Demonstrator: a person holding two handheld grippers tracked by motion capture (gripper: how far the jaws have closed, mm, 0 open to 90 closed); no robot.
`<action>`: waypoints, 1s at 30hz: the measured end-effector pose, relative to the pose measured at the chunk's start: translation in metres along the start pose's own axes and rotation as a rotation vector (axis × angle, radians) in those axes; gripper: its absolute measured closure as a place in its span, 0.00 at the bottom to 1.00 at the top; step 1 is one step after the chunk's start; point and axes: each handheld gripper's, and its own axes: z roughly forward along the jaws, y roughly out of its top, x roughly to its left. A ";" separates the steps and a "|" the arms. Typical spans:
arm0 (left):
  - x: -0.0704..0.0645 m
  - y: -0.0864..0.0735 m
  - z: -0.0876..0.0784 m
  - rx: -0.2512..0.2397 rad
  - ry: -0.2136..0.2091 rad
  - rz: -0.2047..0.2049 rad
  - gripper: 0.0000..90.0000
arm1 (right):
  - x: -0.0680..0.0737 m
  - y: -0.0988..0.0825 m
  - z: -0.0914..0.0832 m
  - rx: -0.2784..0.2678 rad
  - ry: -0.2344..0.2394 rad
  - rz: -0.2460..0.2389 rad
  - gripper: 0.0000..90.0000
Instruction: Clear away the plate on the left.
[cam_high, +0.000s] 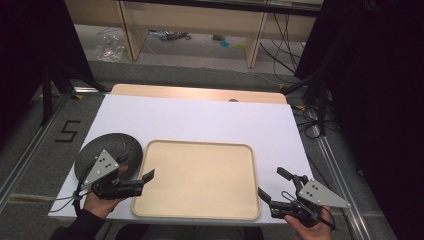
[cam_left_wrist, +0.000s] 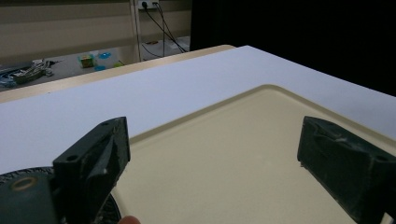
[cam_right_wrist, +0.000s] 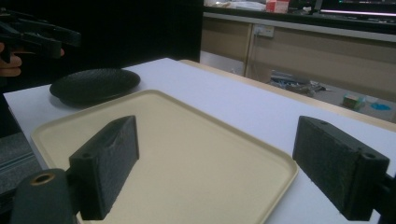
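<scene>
Grippers both wide open and empty: your left gripper (cam_high: 148, 176) by the black plate (cam_high: 117, 145), right gripper (cam_high: 272, 185) flanking the tray (cam_high: 200, 145), staged for pickup.

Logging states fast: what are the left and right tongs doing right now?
Left tongs: open, holding nothing, at the tray's left edge beside the black plate.
Right tongs: open, holding nothing, off the tray's right edge.

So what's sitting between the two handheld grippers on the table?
The cream plastic tray, bare inside, lies between the left gripper and right gripper in the high view.
</scene>
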 end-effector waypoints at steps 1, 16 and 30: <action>0.000 0.000 0.000 0.000 0.000 -0.002 0.10 | 0.000 0.000 0.000 -0.004 -0.002 0.001 0.17; 0.001 0.000 0.001 0.009 0.015 0.002 0.10 | -0.001 -0.001 0.001 0.005 -0.005 -0.010 0.17; 0.022 0.001 -0.006 0.001 0.106 -0.057 0.11 | -0.001 -0.001 0.004 -0.023 0.012 -0.008 0.17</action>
